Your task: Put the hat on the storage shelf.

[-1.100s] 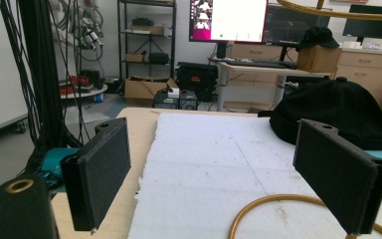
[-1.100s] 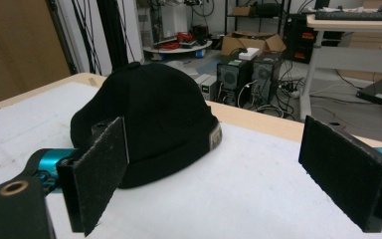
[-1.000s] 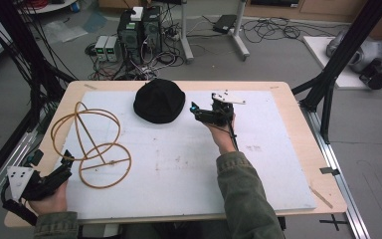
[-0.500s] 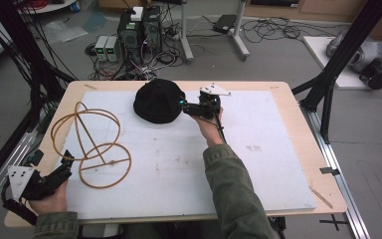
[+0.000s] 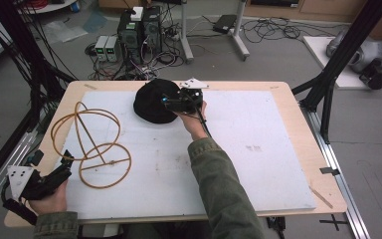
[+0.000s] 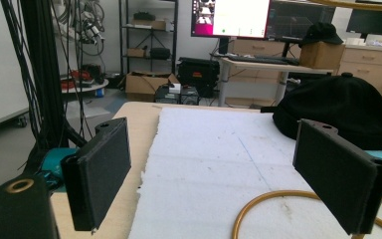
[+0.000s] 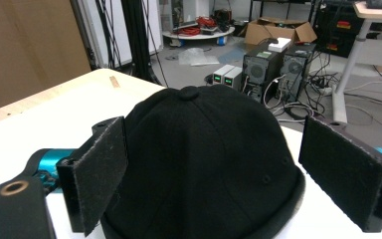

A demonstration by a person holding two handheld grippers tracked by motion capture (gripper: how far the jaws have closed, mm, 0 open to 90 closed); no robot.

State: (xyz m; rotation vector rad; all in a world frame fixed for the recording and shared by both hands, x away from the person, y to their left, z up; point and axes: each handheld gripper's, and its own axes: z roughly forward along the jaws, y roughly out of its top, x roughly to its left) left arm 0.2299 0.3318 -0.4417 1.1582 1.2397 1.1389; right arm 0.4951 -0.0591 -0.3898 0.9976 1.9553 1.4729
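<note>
No text, label or number can be read anywhere (the monitor (image 6: pixel 231 18) is too blurred).

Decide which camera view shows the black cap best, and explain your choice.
The right gripper view: the cap sits close between the right tool's open jaws, showing its top button, seams and rim. The high view shows the cap small, partly behind the tool. The left gripper view shows the cap farther off, side-on.

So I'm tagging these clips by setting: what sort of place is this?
Most likely a lab or workshop: desktop computer towers and loose cables sit on the floor behind the table, with monitors and cardboard boxes around.
</note>
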